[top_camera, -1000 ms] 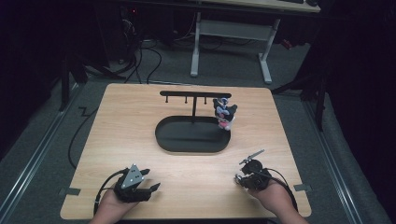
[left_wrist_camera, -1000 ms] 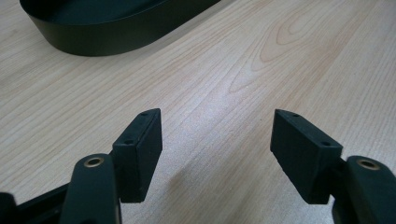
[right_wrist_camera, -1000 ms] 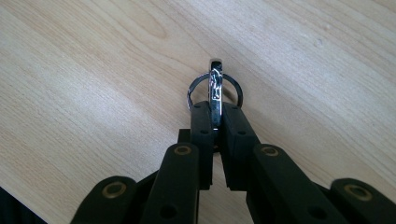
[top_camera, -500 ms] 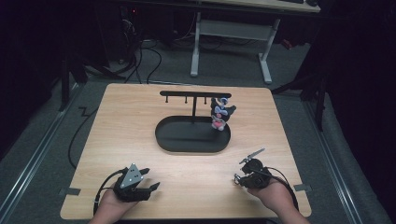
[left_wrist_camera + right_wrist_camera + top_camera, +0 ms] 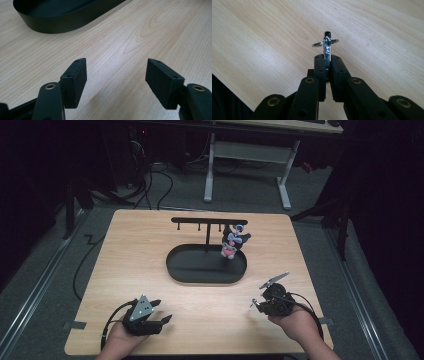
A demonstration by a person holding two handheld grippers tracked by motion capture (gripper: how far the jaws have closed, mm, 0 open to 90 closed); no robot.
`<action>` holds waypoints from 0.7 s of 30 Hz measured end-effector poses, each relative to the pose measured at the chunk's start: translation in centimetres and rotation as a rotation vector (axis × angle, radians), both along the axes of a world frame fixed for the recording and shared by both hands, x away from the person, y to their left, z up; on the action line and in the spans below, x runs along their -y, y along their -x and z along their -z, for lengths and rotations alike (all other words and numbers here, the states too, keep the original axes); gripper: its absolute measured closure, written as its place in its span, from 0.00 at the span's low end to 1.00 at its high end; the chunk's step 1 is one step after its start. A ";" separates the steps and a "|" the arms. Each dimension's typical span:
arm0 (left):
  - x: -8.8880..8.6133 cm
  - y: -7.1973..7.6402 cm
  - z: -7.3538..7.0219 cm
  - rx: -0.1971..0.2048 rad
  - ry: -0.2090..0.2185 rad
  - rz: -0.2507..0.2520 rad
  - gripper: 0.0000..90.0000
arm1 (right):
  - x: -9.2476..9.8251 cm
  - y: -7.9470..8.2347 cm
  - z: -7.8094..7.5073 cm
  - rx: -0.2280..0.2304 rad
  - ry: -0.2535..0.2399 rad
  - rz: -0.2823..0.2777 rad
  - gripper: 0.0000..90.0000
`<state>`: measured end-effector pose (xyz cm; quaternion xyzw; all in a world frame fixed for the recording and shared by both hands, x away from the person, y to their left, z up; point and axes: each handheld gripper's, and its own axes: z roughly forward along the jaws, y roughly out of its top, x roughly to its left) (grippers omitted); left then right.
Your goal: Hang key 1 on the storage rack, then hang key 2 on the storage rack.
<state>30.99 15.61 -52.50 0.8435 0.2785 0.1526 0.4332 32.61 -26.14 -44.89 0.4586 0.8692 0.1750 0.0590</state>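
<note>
Room: dark all round, cables on the grey floor, a white-legged desk at the back, and one pale wooden surface (image 5: 150, 250) lit up in the middle.
Rack: black hanger bar (image 5: 207, 220) with little pegs, standing in an oval black tray (image 5: 180, 270) mid-surface.
Already hung: one small charm (image 5: 232, 240), white, pink and blue, dangles from the right end of the bar above the tray. That one looks done.
Right tool: right tool (image 5: 327, 58) is clamped tight on a silver clasp (image 5: 327, 45) with a key ring (image 5: 254, 303) through it; the metal stands up between the pads, ring poking out both sides.
Where the clasp is: near the front right of the surface, in the air above the wood, well apart from the rack.
Left tool: left tool (image 5: 116, 75) is spread wide, nothing between the pads, bare wood under it, tray edge up ahead. Resting at the front left.
Progress: pick-up looks complete, so I'd call it roughly midway for this piece.
Left to do: carry it across to the bar, slip the ring over a free peg, let go. Several pegs appear to be free.
</note>
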 end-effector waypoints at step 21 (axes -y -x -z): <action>-0.1 0.5 -0.3 0.015 0.015 0.005 0.38 | -2.6 -2.5 -1.5 0.024 -0.054 -0.011 0.95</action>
